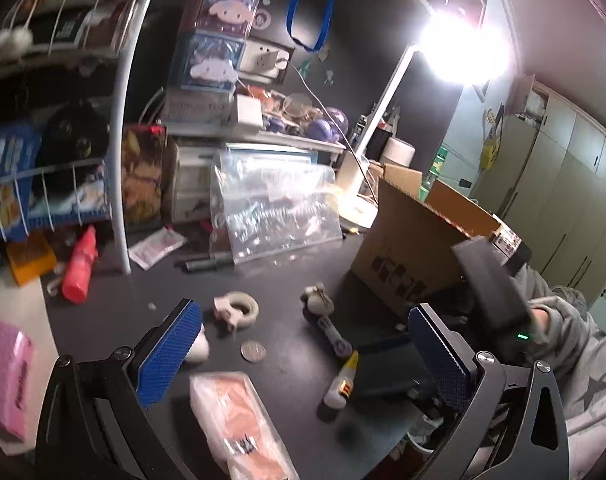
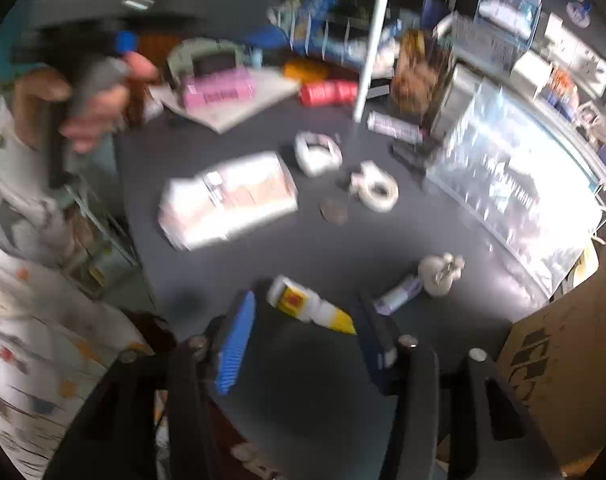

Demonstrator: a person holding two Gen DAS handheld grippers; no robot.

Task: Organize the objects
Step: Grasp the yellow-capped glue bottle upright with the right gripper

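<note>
Left gripper (image 1: pixel 303 354) spread wide, nothing between the blue pads, held above the dark table (image 1: pixel 287 280). Coin (image 1: pixel 253 351) lying just ahead of it, tape roll (image 1: pixel 239 309) at 11 o'clock from the coin, small pouch (image 1: pixel 318 299) at 1 o'clock. Glue bottle (image 1: pixel 341 380) at 4 o'clock from the coin, yellow tip toward the coin side. Wrapped pink packet (image 1: pixel 239 420) low between the pads, on the table. Cardboard box (image 1: pixel 415 240) at 2 o'clock, clear bag (image 1: pixel 271 204) at 12 o'clock, red tube (image 1: pixel 79 268) at 10 o'clock.

Right gripper (image 2: pixel 307 340) likewise apart and empty; view blurred, so contact not certain, but glue bottle (image 2: pixel 311 304) seen lying just ahead of the tips, between them. Pouch (image 2: pixel 439 272) at 2 o'clock, tape roll (image 2: pixel 377 188) at 12 o'clock.
</note>
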